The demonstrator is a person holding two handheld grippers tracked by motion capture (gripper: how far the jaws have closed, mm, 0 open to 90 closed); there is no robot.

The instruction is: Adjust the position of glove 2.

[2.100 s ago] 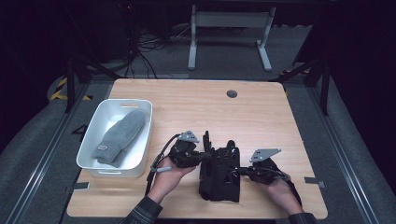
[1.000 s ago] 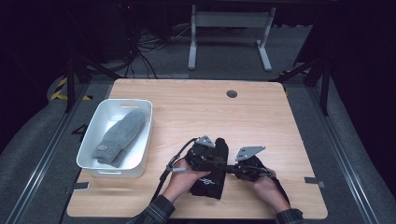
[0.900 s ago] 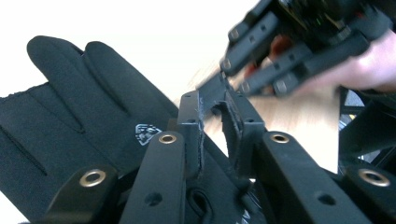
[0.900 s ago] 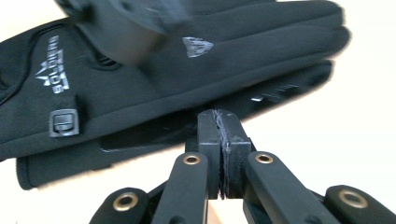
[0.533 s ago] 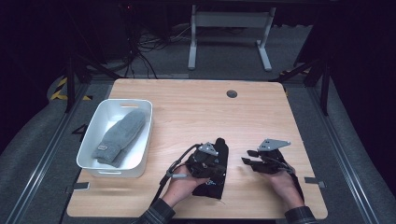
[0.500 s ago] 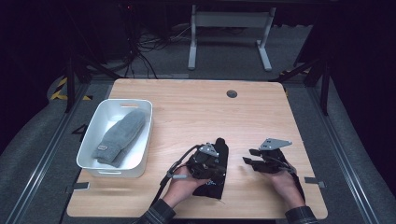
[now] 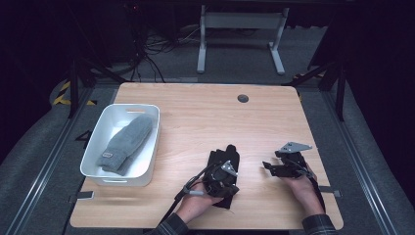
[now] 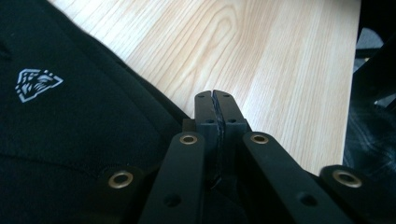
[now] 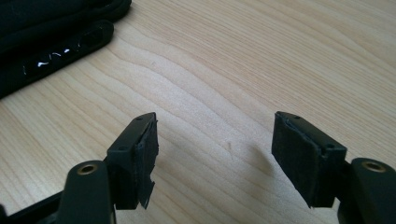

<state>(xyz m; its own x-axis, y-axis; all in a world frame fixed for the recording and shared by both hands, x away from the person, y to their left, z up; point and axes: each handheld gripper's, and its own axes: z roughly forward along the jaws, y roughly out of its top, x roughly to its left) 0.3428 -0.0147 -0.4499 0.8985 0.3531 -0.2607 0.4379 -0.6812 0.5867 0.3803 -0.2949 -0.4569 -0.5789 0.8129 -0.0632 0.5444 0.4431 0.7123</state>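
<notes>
Left claw [image 7: 226,172] overlaps black glove [image 7: 224,159], grip unclear

I saw a black glove [image 7: 223,164] with a small grey-white emblem [image 8: 36,84] and a glossy strip [image 9: 60,57]. The table [image 7: 205,117] was light wood with wavy grain. The bin [image 7: 108,125] was white, the mitten [image 7: 128,143] in it grey. Both grippers looked black.

My wooden table [image 7: 205,112] carries a white tray [image 7: 100,147] at nine o'clock. A black glove [image 7: 222,159] lies at six o'clock.
</notes>
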